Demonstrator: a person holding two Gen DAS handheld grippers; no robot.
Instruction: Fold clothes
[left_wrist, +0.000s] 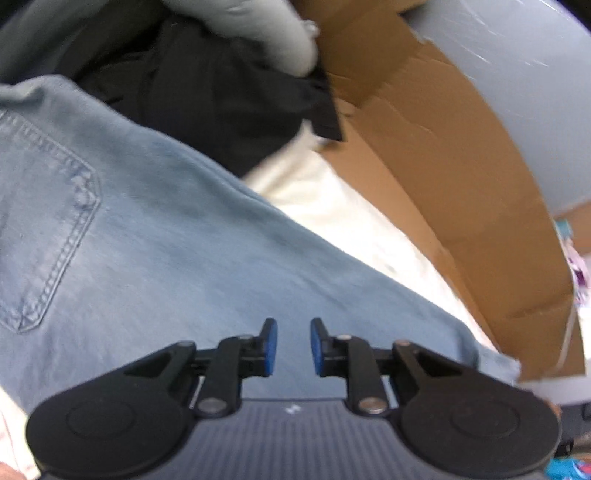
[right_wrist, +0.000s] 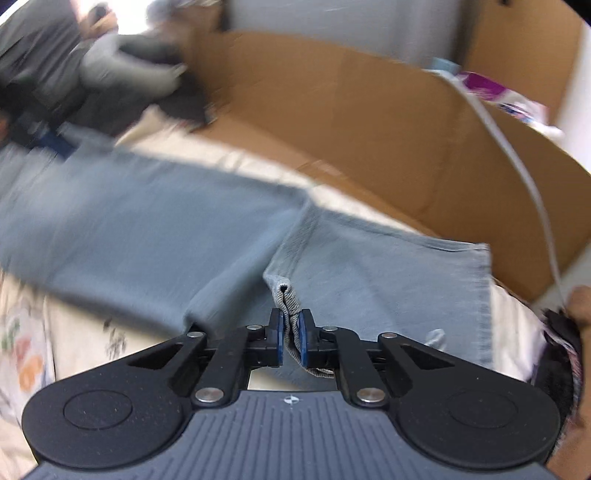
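The jeans (right_wrist: 155, 221) lie flat across the middle of the frame. The right gripper (right_wrist: 290, 334) has its jaws clenched on a hem fold, likely to carry it over; the left gripper (left_wrist: 293, 345) hovers released above the denim.

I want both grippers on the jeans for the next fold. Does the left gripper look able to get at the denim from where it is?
Probably yes. The left gripper is open and empty, right over the jeans, with nothing between its pads and the cloth. The right gripper already pinches a fold of them.
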